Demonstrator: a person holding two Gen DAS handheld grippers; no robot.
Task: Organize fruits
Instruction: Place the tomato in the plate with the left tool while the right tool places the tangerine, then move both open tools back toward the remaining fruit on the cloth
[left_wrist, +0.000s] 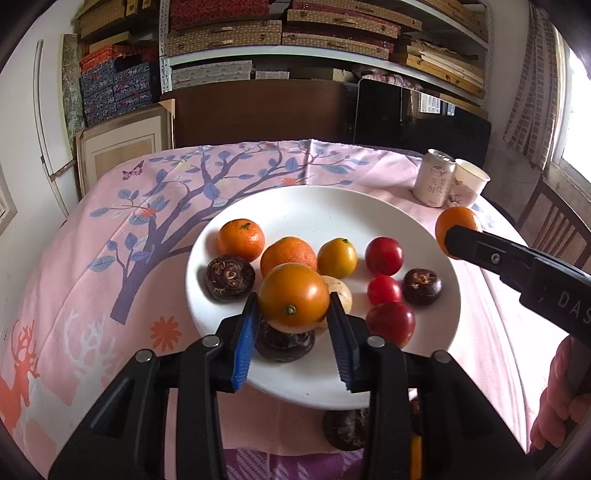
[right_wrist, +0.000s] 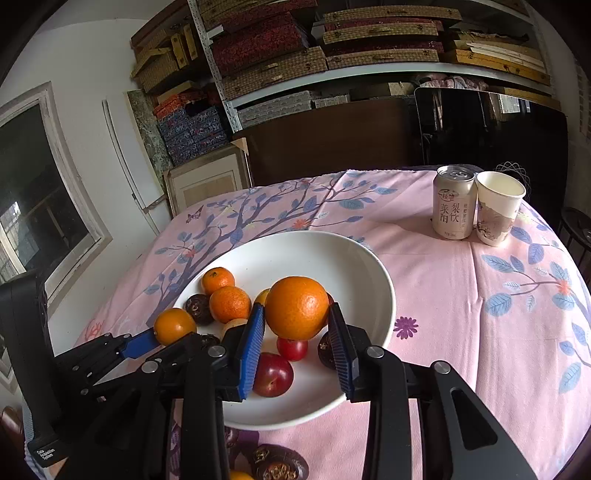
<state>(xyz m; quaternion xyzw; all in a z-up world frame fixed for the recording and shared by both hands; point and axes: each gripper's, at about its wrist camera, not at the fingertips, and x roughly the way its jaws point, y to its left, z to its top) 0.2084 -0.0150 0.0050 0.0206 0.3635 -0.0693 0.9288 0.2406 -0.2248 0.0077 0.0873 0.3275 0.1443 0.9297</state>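
Note:
A white plate (left_wrist: 436, 236) on the pink tablecloth holds tangerines, red plums, dark brown round fruits and a yellow-orange fruit (left_wrist: 337, 257). My left gripper (left_wrist: 293, 314) is shut on a smooth orange fruit (left_wrist: 293, 297) above the plate's near side; it also shows in the right wrist view (right_wrist: 174, 326). My right gripper (right_wrist: 295, 325) is shut on a larger orange (right_wrist: 296, 307) above the plate (right_wrist: 369, 266); that orange shows at the right in the left wrist view (left_wrist: 458, 227).
A drink can (right_wrist: 453, 206) and a paper cup (right_wrist: 498, 212) stand at the far right of the table. Dark fruits (right_wrist: 279, 465) lie on the cloth in front of the plate. Shelves of boxes and a dark chair back stand behind the table.

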